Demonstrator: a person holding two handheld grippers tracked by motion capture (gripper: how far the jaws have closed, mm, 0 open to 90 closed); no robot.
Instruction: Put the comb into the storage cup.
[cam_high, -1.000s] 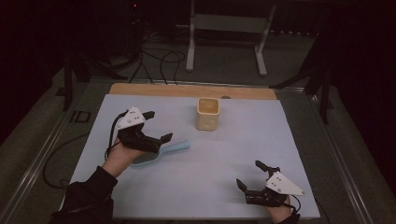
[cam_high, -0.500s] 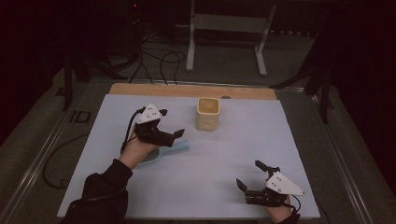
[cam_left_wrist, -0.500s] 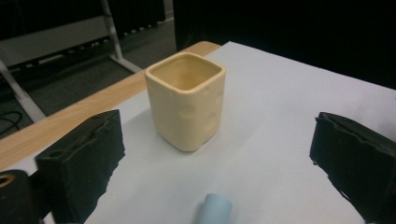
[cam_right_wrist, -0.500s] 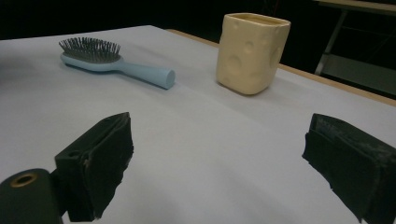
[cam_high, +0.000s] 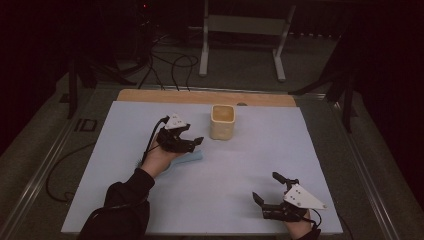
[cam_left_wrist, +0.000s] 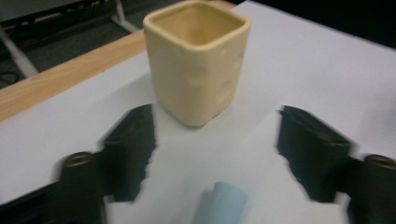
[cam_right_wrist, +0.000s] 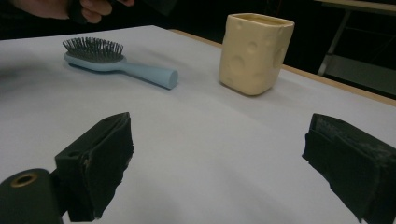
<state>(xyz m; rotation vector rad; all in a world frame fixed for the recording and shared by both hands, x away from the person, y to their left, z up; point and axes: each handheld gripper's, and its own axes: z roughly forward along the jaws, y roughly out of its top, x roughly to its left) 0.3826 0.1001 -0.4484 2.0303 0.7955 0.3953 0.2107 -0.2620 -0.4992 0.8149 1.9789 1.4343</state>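
Right gripper view is showing a dimpled, square cream ceramic cup (cam_right_wrist: 256, 52) standing upright beside a light-blue plastic hairbrush (cam_right_wrist: 116, 63); left gripper (cam_high: 192, 145) and right gripper (cam_high: 268, 187) are both gaping, empty.

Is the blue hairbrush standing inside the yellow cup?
No, the hairbrush lies flat on the table, bristles up, apart from the cup.

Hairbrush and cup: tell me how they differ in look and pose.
The hairbrush is pale blue; the cup is cream yellow. The hairbrush lies flat with dark bristles up; the cup stands upright, open at the top. The hairbrush is long and slim; the cup is squarish and dimpled. Both rest on the pale sheet, untouched by either gripper.
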